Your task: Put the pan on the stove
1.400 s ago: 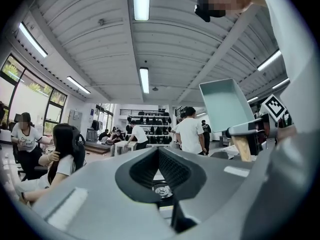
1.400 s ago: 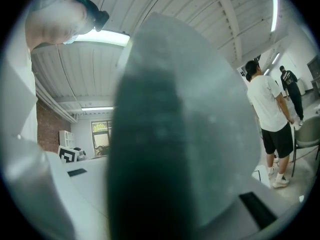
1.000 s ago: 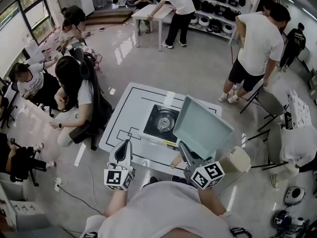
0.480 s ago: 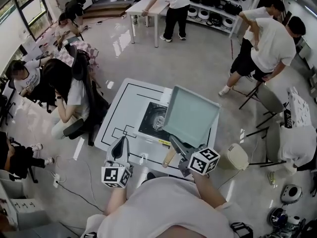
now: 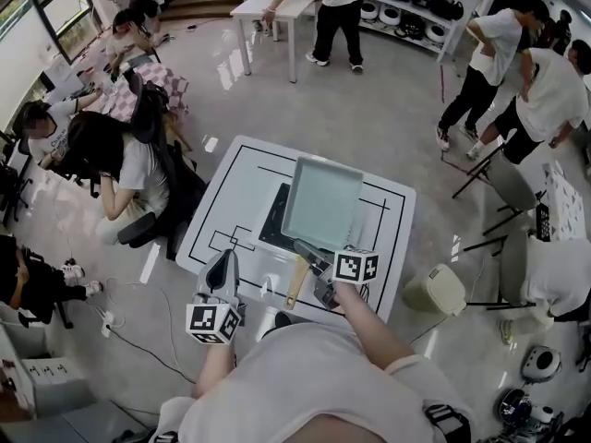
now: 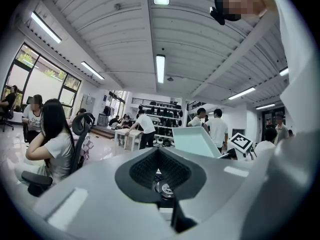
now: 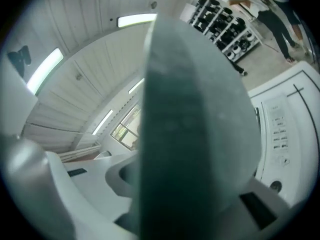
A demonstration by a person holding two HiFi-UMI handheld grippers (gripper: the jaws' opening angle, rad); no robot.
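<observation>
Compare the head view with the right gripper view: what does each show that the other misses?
Only the head view: the black stove below the pan, the pan's wooden handle, and the left gripper. Only the right gripper view: ceiling lights. Both: the pan, clamped in the right gripper's jaws, and the white table.

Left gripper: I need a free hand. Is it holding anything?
No, the left gripper shows its jaws together with nothing between them.
</observation>
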